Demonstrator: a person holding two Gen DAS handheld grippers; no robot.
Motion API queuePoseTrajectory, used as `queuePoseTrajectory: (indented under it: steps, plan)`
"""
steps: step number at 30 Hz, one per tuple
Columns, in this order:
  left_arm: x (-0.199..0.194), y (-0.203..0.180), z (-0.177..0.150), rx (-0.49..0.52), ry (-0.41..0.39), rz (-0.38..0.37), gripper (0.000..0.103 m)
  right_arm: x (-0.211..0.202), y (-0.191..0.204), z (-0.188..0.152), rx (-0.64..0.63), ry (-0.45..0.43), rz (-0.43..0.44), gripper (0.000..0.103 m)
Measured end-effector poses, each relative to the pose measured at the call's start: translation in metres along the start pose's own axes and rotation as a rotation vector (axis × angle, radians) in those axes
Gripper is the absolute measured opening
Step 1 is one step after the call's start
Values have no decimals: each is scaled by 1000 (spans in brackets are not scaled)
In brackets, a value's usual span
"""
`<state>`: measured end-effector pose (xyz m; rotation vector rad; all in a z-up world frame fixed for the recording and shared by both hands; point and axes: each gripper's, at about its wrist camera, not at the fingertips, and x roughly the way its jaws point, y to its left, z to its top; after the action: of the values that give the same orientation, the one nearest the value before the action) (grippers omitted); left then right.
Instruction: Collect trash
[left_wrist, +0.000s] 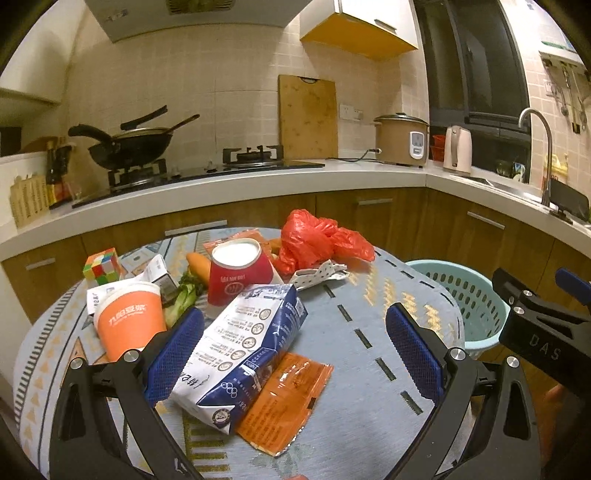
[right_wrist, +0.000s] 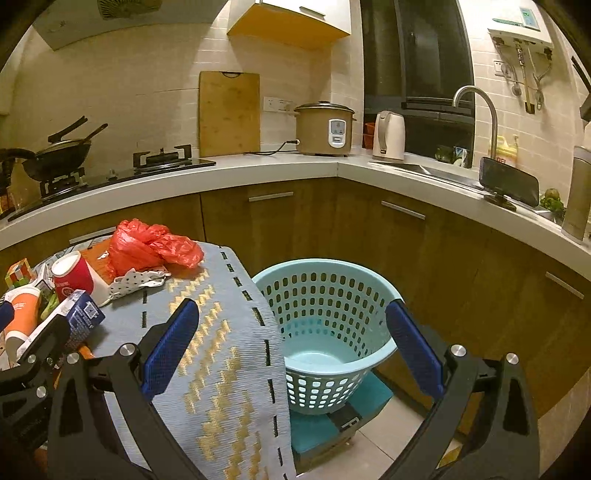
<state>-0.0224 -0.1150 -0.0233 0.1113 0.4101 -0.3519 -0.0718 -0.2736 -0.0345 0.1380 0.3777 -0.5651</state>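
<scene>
From the left wrist view, the left hand-held gripper (left_wrist: 295, 343) is spread wide over the cloth-covered worktop (left_wrist: 369, 369), gripping nothing. A blue-and-white milk carton (left_wrist: 240, 354) lies on its side between the fingers, close against the left finger (left_wrist: 173, 354) and well apart from the right one. Under the carton's near end lies a flat orange wrapper (left_wrist: 288, 402). Toward the left edge of the worktop stands an orange paper cup (left_wrist: 129, 317), with a red paper cup (left_wrist: 238, 269) behind the carton. A crumpled red plastic bag (left_wrist: 317, 240) sits near the far edge, with a dotted white scrap (left_wrist: 321, 275) just in front of it. A carrot (left_wrist: 199, 264) and some leafy greens (left_wrist: 183, 299) lie between the cups, and a colour cube (left_wrist: 103, 264) sits at the far left corner. Beyond the right edge stands a pale blue basket (left_wrist: 465, 299).

From the right wrist view, the right hand-held gripper (right_wrist: 295, 343) is also fully spread and holds nothing. It hangs over the right edge of the worktop (right_wrist: 221, 350), its left finger (right_wrist: 170, 350) above the cloth and its right finger above the basket (right_wrist: 332, 317), which stands on a teal box (right_wrist: 332, 424) on the floor. The red bag (right_wrist: 151, 243), the dotted scrap (right_wrist: 136, 280), the red cup (right_wrist: 72, 277) and the carton (right_wrist: 79, 314) lie to the left.
</scene>
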Motion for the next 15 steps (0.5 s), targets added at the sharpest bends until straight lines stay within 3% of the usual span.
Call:
queuePoseTrajectory:
  steps: [15]
  plan:
    - [5,1,-2,1,23,-7,96,3,1,-3,8,13,3,97]
